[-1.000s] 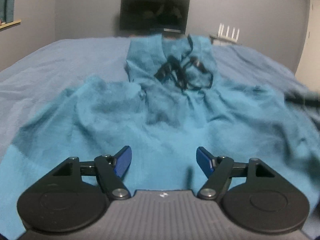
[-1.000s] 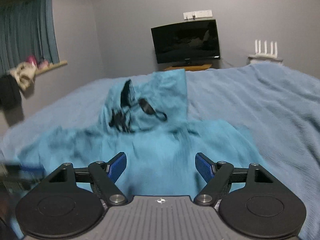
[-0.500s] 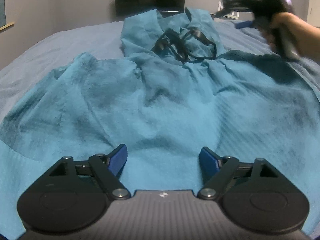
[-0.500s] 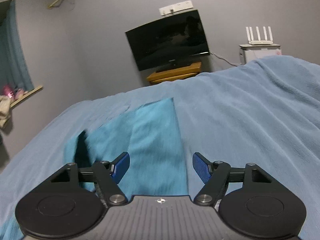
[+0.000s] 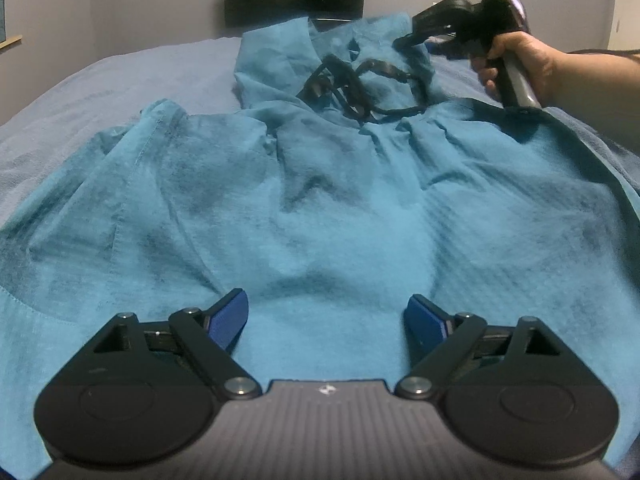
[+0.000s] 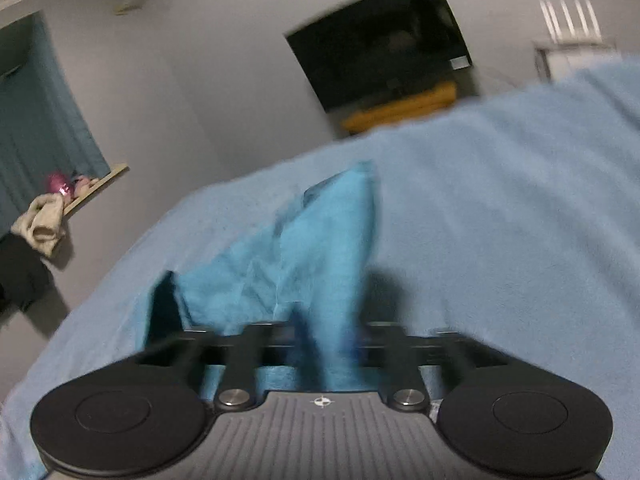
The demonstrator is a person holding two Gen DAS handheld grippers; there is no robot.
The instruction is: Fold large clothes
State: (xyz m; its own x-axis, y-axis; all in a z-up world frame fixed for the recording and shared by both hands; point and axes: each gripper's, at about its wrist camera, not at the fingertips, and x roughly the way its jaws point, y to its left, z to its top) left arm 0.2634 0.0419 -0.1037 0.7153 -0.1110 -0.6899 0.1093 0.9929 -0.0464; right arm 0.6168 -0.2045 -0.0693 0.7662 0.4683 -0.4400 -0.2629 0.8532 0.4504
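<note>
The teal garment lay spread and wrinkled across the blue bed — hood end farthest from me, black drawstrings tangled there. My right jaws pinched its hood edge.

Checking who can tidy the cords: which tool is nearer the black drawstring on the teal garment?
Right. The right tool has just closed on the teal garment beside the drawstring; the left tool hovers open over the fabric's near end.

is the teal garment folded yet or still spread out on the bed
Spread, unfolded: the garment lies flat across the bed, hood end far; the right gripper has just closed on its far edge.
</note>
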